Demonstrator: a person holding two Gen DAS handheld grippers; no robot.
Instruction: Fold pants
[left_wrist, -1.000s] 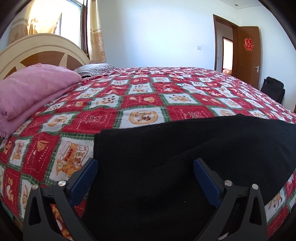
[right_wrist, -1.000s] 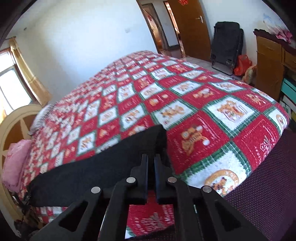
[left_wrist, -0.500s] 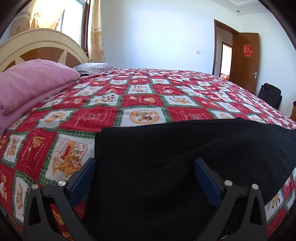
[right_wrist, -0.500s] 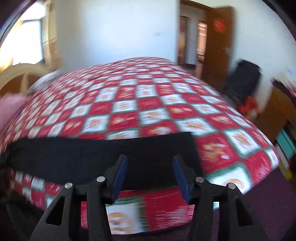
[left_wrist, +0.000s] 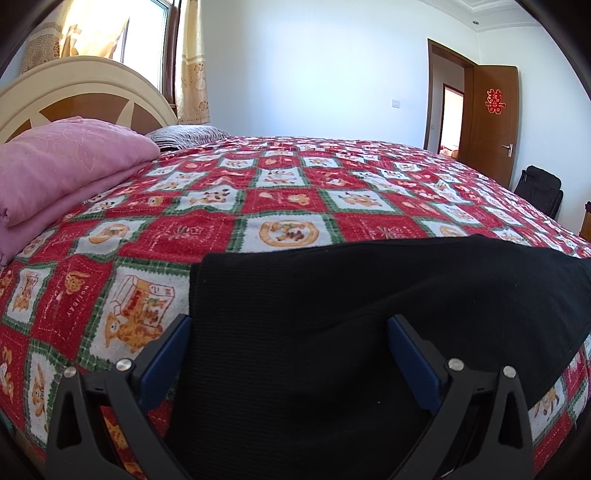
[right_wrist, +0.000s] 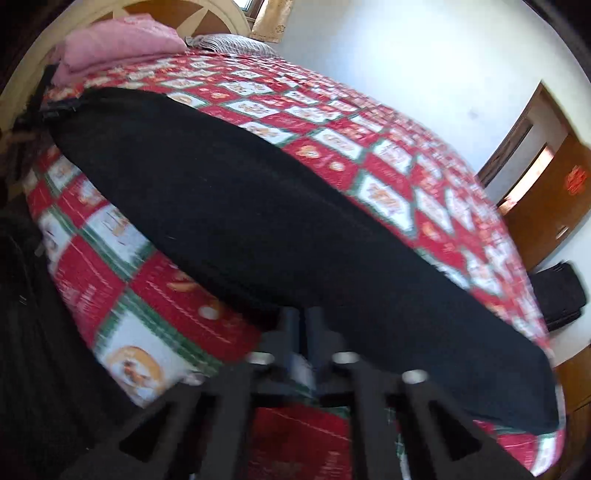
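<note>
While the black pants (left_wrist: 332, 314) lie along the near edge of the bed (left_wrist: 288, 206), the left hand-held gripper (left_wrist: 288, 350) hovers spread wide over them. The right hand-held gripper (right_wrist: 301, 325) is pinched together at their edge, though blur hides whether it holds cloth.

Matt black ribbed knit pants (left_wrist: 369, 314) on printed cloth quilt (left_wrist: 295, 206) — glossy wooden door (left_wrist: 495, 122), soft pink blanket (left_wrist: 62, 162)
</note>
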